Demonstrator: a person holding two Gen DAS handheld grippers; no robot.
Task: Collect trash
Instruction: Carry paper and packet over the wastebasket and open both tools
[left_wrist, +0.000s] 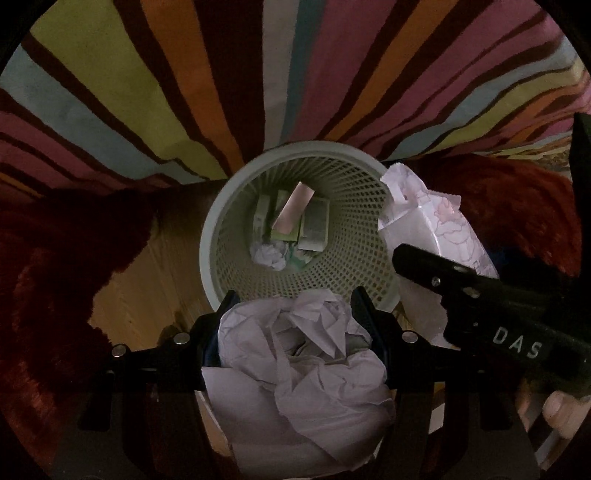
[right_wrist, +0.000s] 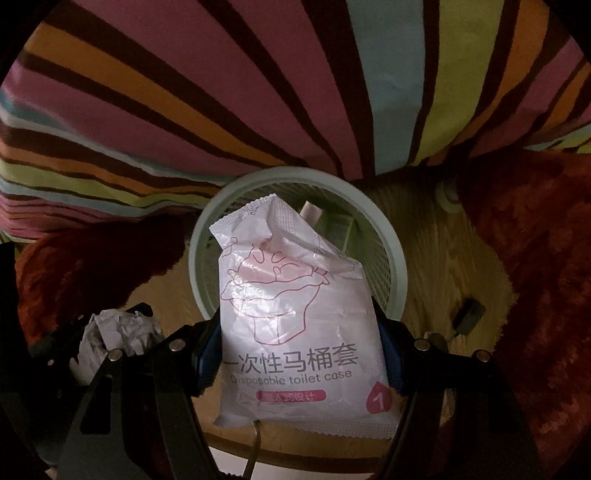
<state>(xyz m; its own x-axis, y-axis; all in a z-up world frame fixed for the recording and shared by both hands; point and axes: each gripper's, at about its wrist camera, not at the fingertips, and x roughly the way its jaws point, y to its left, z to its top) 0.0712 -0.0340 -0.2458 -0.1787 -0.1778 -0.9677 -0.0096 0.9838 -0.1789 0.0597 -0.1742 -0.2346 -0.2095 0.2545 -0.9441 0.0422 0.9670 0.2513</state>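
Note:
A pale green mesh wastebasket (left_wrist: 212, 229) (right_wrist: 391, 236) stands on the wooden floor, straight below both grippers. Inside it lie small cartons, a pink strip and a crumpled paper ball (left_wrist: 267, 256). My left gripper (left_wrist: 295, 299) is shut on a big wad of crumpled white paper (left_wrist: 295, 350) (right_wrist: 114, 332), just over the basket's near rim. My right gripper (right_wrist: 295, 317) is shut on a white plastic packet (right_wrist: 291, 280) (left_wrist: 424, 221) printed "Disposable toilet case". The packet's top hangs over the basket mouth.
A striped, many-coloured bedcover (left_wrist: 184, 74) hangs just behind the basket. A dark red plush rug (right_wrist: 535, 258) flanks the wooden floor (right_wrist: 424, 206) on both sides. A small dark object (right_wrist: 467, 314) lies on the floor to the right. A person's thumb (left_wrist: 557, 410) shows at the lower right.

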